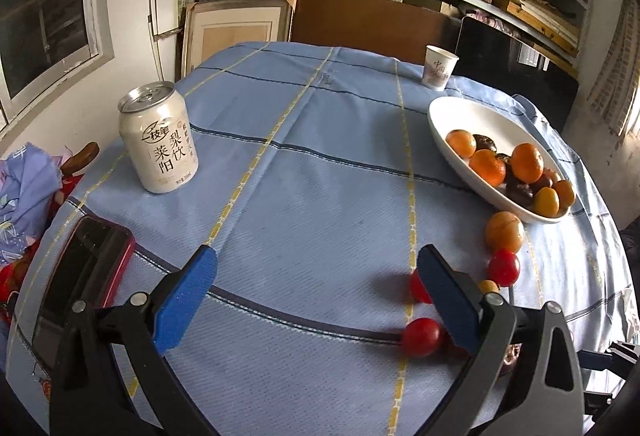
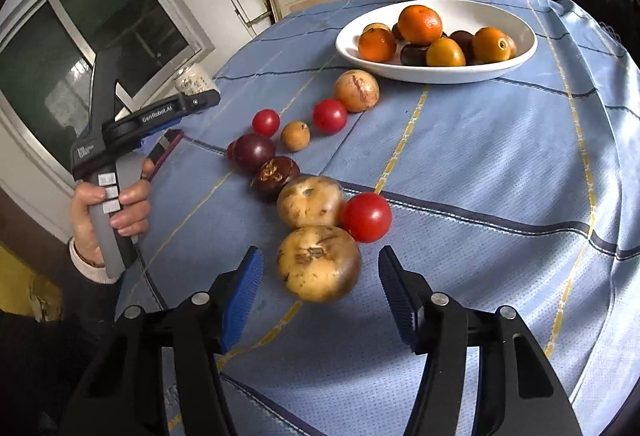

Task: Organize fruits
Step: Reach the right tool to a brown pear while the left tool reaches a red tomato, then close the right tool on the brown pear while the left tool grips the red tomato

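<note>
Right gripper (image 2: 320, 296) half-open, straddling the pale fruit (image 2: 318, 263) without contact. Left gripper (image 1: 316, 300) wide, empty. Risk: closing off-centre rolls fruit into the tomato (image 2: 367, 216) behind it.

Table (image 1: 320, 139): covered by a light blue cloth with dark blue and yellow stripes.

Directly on the cloth:
- drink can (image 1: 158, 137), upright, near left edge.
- phone (image 1: 82, 276) in red case, flat, at near-left edge.
- paper cup (image 1: 438, 67), upright, far side, behind the bowl.
- white oval bowl (image 2: 440, 73), far right.
- loose fruit in a rough line before the bowl: tan round fruit (image 2: 356, 90), small tomatoes (image 2: 329, 115), small orange fruit (image 2: 295, 135), dark purple fruits (image 2: 253, 151), two large pale spotted fruits (image 2: 318, 263), a red tomato (image 2: 367, 217) touching them.
</note>
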Demonstrator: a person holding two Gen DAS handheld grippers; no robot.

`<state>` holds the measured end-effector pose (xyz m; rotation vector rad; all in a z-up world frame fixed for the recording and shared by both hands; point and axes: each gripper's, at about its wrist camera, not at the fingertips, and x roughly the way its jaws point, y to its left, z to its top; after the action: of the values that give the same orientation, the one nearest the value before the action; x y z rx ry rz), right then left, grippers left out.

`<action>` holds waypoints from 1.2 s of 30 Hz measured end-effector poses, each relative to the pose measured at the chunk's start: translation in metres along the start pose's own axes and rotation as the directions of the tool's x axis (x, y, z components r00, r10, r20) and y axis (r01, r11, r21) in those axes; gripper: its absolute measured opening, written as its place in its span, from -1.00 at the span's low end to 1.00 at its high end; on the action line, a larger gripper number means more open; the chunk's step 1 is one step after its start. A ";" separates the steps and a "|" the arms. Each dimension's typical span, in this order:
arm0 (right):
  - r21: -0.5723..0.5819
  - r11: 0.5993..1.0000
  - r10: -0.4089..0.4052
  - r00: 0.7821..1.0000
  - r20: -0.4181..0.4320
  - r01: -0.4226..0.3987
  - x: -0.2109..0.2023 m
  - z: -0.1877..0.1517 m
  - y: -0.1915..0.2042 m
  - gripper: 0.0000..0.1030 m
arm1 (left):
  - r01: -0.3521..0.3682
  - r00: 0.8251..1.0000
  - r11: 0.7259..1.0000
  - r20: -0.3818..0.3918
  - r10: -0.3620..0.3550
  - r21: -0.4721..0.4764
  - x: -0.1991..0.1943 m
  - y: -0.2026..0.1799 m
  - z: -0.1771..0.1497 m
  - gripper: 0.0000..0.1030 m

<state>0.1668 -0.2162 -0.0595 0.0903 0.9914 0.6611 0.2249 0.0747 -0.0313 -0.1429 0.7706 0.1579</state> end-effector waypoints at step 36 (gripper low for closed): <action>-0.038 0.999 -0.031 0.999 -0.009 0.030 0.009 -0.004 0.006 -0.10 | 0.343 0.933 0.925 -0.176 -0.315 0.162 0.010 -0.029 -0.032 -0.09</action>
<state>0.1638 -0.2080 -0.0665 0.0389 0.9869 0.6524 0.2163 0.0416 -0.0589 -0.1012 0.8926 -0.2504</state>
